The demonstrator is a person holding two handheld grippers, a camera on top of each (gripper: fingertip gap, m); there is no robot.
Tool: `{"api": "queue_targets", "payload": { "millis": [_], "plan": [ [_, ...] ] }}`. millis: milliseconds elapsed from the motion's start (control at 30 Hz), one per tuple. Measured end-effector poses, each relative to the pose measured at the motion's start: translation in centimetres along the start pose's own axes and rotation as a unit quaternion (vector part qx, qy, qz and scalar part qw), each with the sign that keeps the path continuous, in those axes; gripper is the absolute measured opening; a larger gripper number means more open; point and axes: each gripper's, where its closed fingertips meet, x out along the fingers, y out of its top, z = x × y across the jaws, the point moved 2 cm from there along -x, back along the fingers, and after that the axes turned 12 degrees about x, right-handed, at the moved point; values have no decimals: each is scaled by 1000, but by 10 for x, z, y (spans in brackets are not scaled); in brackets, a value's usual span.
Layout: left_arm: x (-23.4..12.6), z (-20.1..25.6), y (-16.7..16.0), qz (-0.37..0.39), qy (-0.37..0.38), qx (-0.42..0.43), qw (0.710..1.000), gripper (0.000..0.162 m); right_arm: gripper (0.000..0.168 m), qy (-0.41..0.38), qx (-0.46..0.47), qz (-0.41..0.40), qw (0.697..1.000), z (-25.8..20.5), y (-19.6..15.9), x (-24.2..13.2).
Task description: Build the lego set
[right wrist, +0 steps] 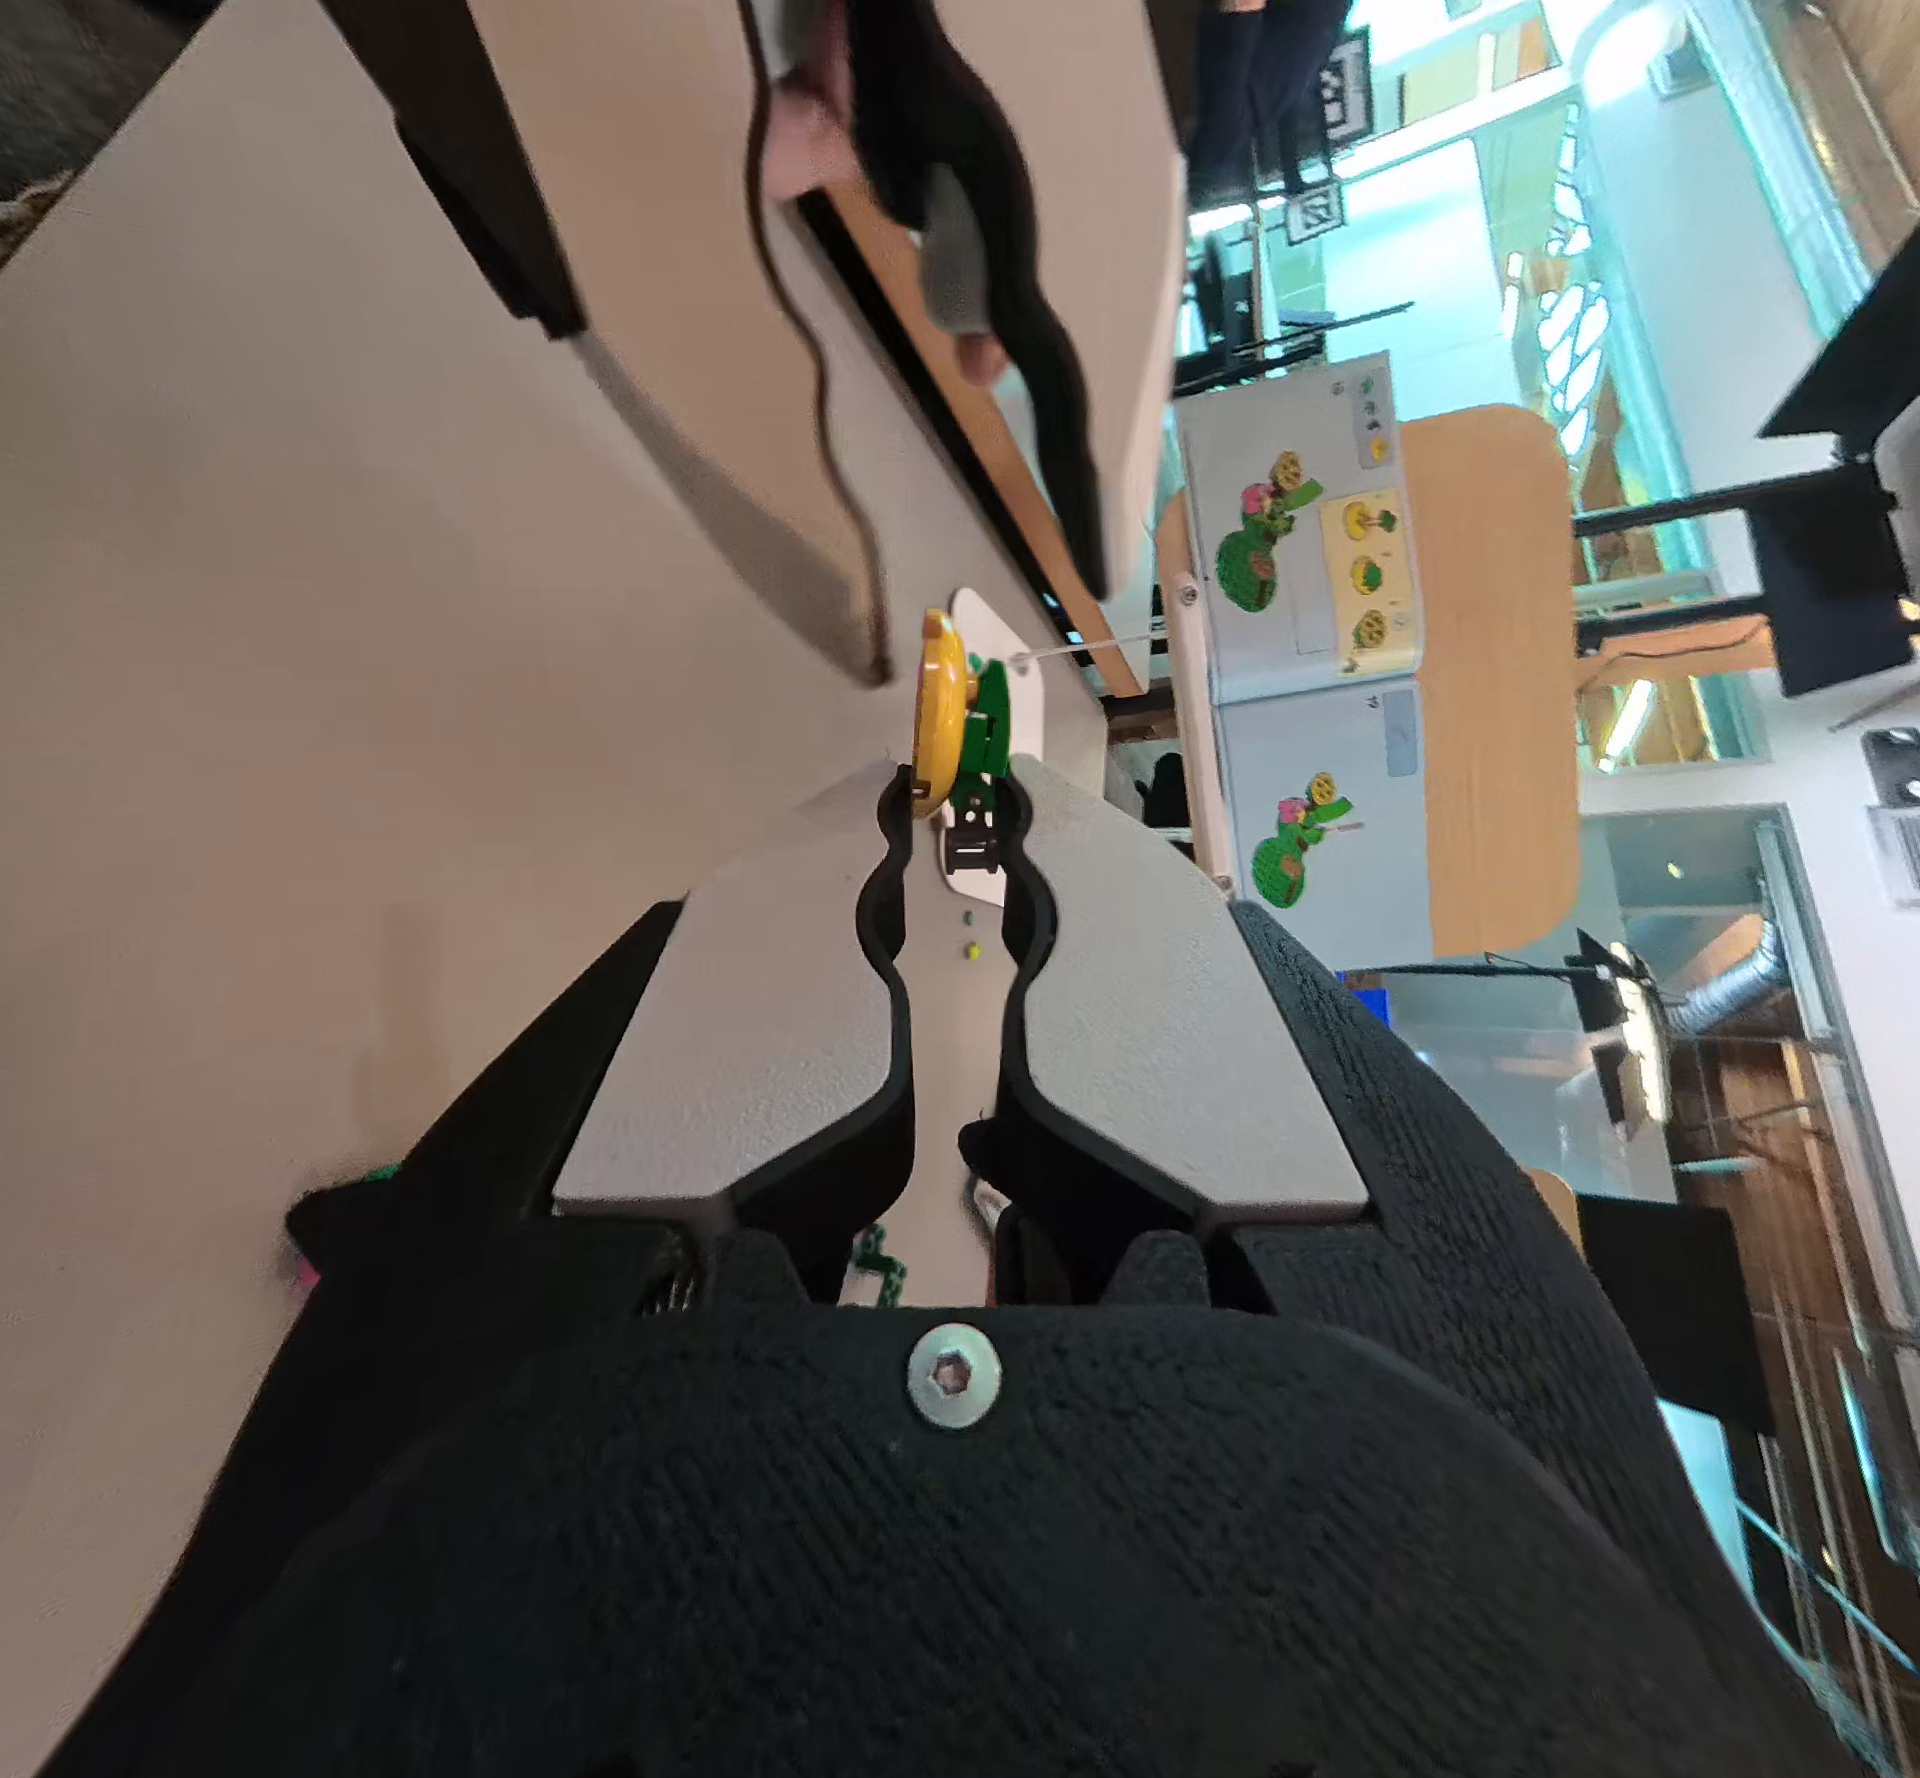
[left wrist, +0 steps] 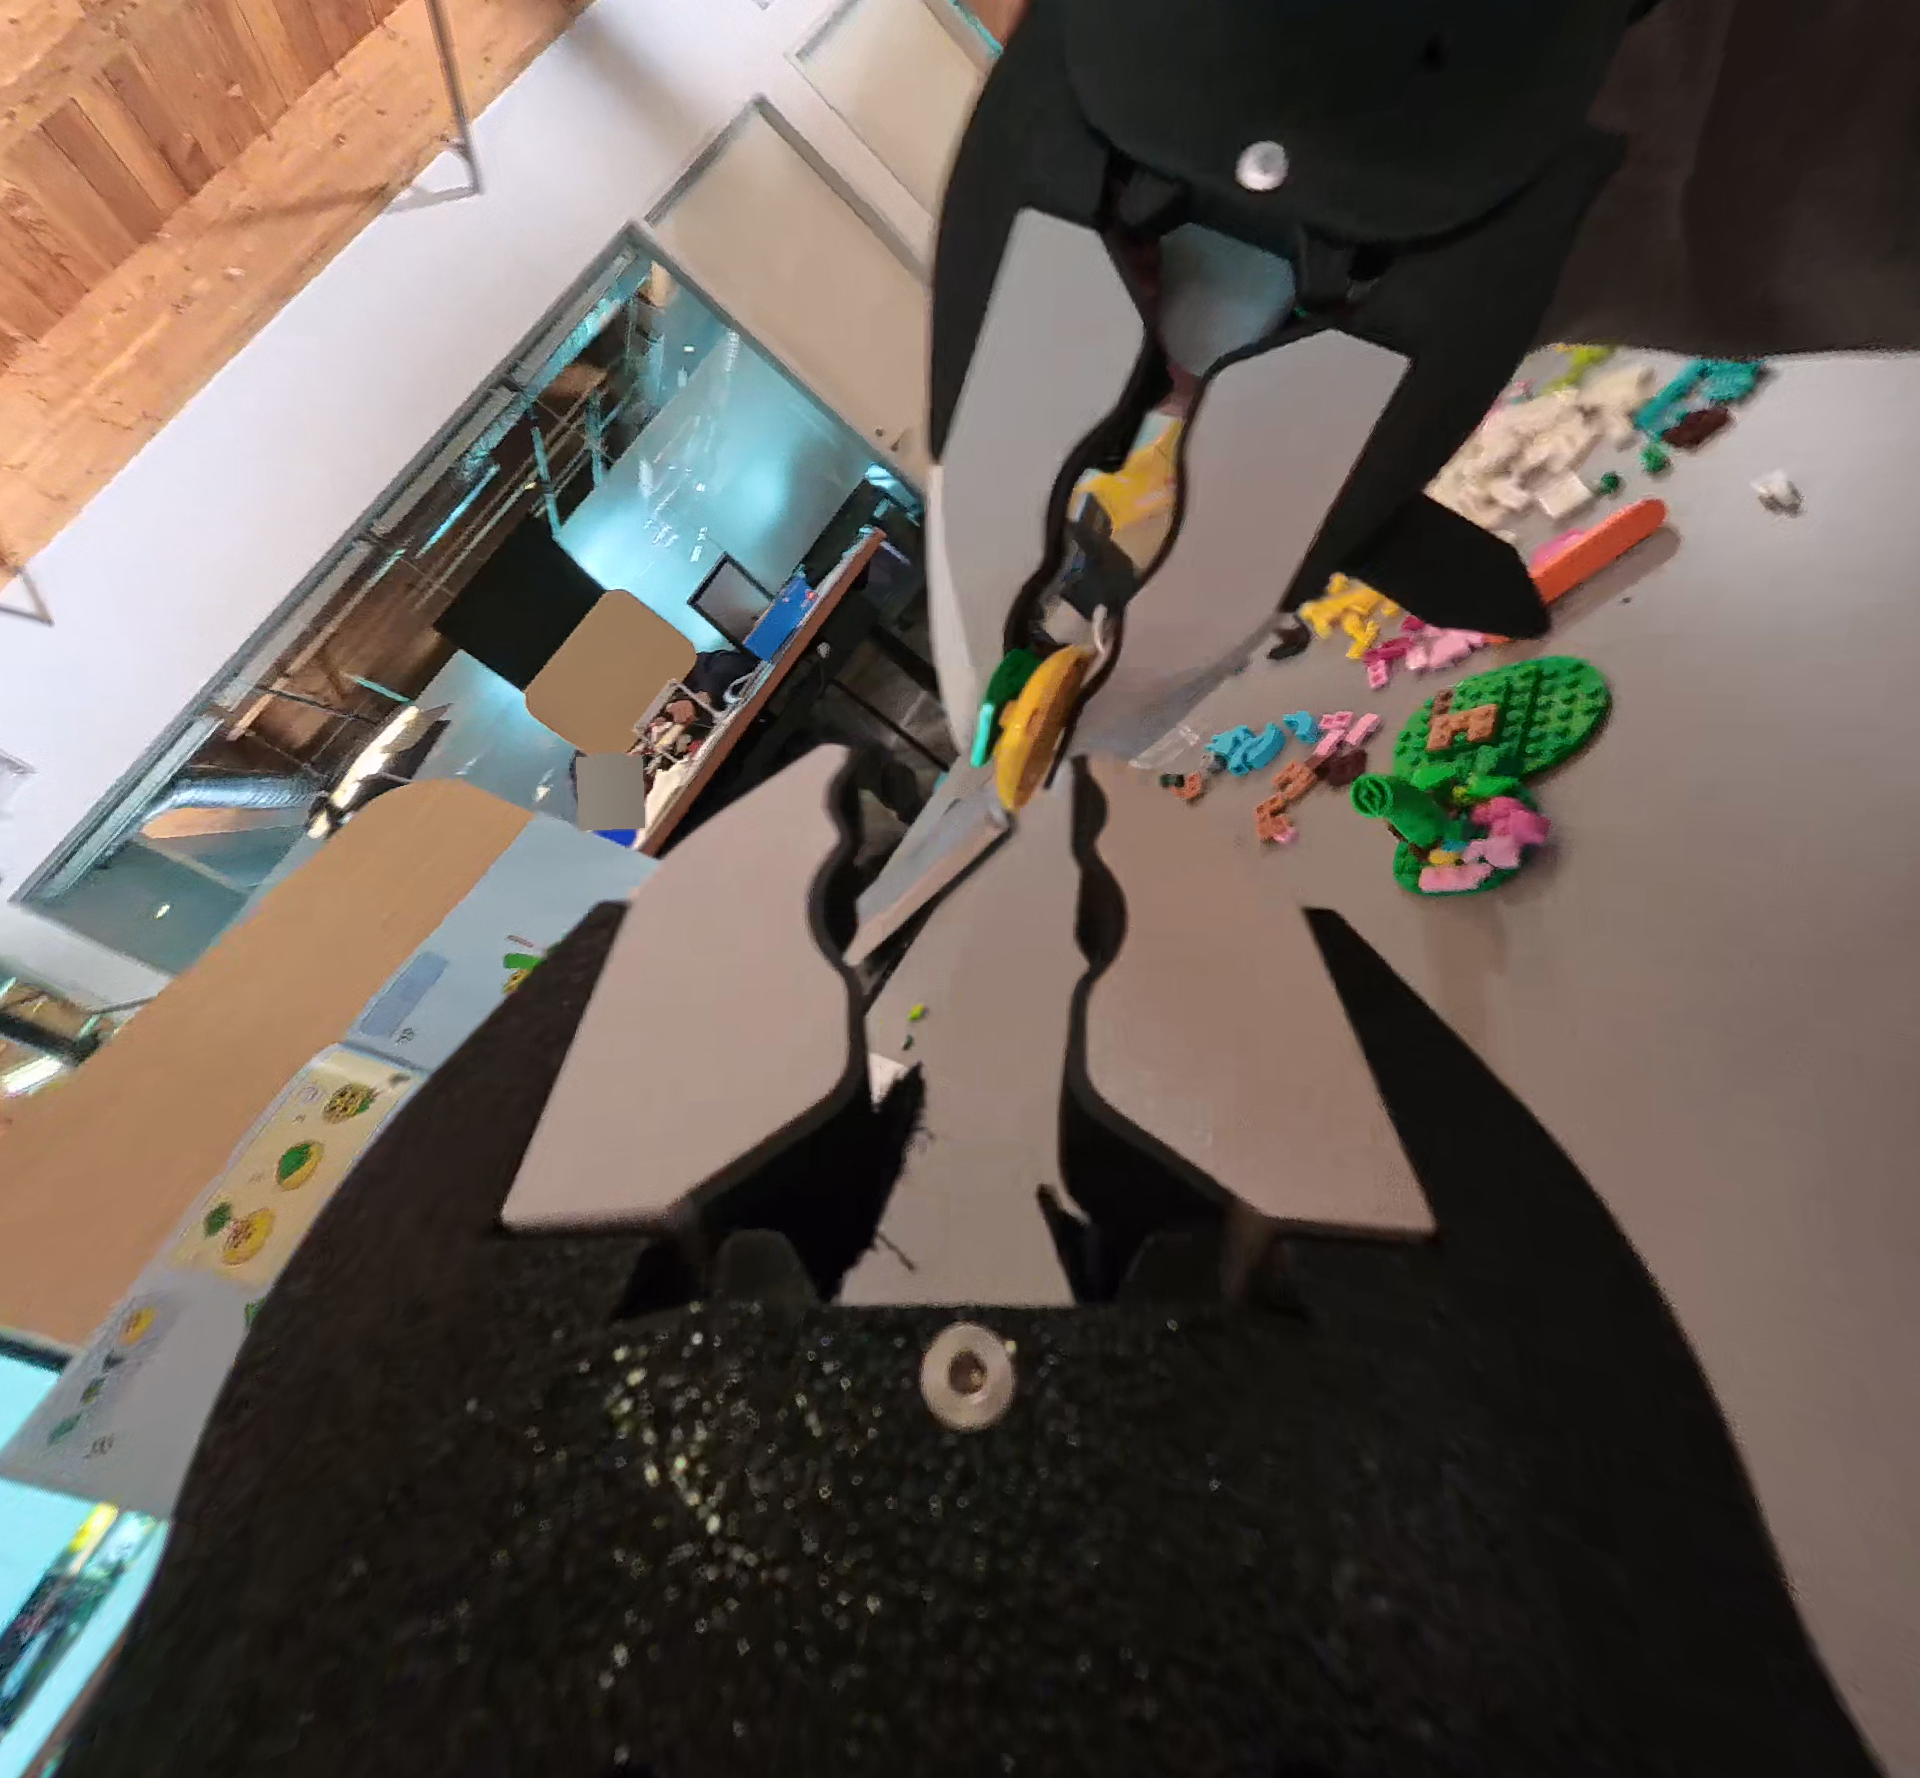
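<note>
My right gripper is shut on a small assembly, a yellow round piece with a green leaf piece and a black part behind it, held up above the grey table. In the left wrist view the right gripper comes down from the top with the yellow piece at its tips. My left gripper is open and empty, with its tips just short of that piece. It shows from above in the right wrist view, jaws wide apart.
A green baseplate build with pink flowers sits on the table at right. Around it lie loose yellow, pink and blue bricks, a white brick pile and an orange brick separator. An instruction booklet leans on a wooden chair.
</note>
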Motion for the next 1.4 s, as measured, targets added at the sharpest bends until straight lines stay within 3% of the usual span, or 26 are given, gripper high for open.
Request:
{"api": "queue_targets", "payload": {
  "millis": [33, 233, 800, 1067, 1200, 1400],
  "plan": [
    [2, 5, 1, 0, -14, 7, 1000, 42, 12, 12, -3, 1, 1000, -4, -1, 1],
    [8, 21, 5, 11, -37, 32, 999, 15, 13, 53, -13, 4, 999, -16, -4, 7],
    [13, 35, -1, -15, -55, 90, 994, 13, 11, 76, -3, -52, 996, -25, -15, 11],
    [14, 30, -1, -5, -39, 56, 998, 13, 11, 69, -3, -36, 997, -21, -15, 12],
    [12, 18, 0, -21, -3, 67, 997, 27, 12, 63, 13, 2, 998, -13, -11, 9],
    [6, 20, 4, -5, -24, 65, 998, 21, 12, 72, 13, 35, 997, -14, -4, 7]
  ]
}}
